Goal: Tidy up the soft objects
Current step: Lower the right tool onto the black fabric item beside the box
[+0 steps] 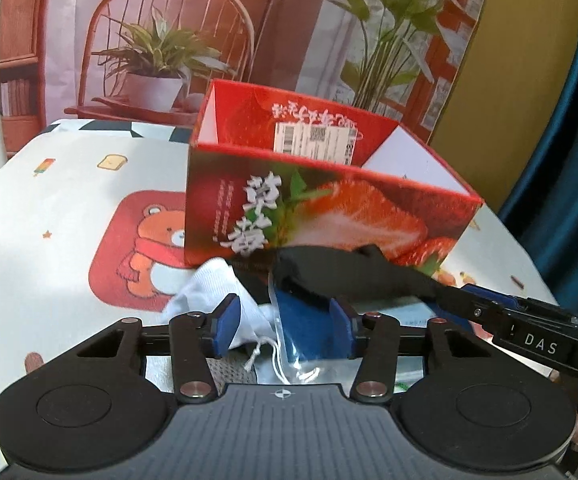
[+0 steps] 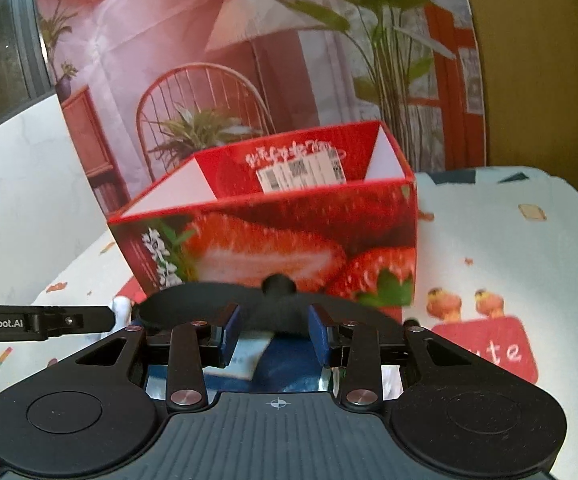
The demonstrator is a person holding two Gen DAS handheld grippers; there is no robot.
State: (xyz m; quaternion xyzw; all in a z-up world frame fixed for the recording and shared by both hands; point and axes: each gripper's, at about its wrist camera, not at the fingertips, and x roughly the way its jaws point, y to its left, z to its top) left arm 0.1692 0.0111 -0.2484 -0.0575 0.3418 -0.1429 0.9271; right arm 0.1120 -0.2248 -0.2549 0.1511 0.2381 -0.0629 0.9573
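A red strawberry box (image 1: 329,208) (image 2: 269,240) stands open-topped on the table, just behind a small heap of soft things. My right gripper (image 2: 275,336) is shut on a black sock (image 2: 209,304), which stretches across in front of the box. In the left wrist view that gripper (image 1: 445,300) reaches in from the right with the black sock (image 1: 349,272) trailing left. My left gripper (image 1: 285,320) is open low over the heap. A white sock (image 1: 209,284) and a blue item in a clear bag (image 1: 305,328) lie between its pads.
The table wears a cartoon cloth (image 1: 69,200) with a bear print on the left and a red patch (image 2: 489,352) on the right. A printed backdrop (image 1: 169,20) of a chair and plants hangs behind the box. A blue curtain (image 1: 569,160) borders the right.
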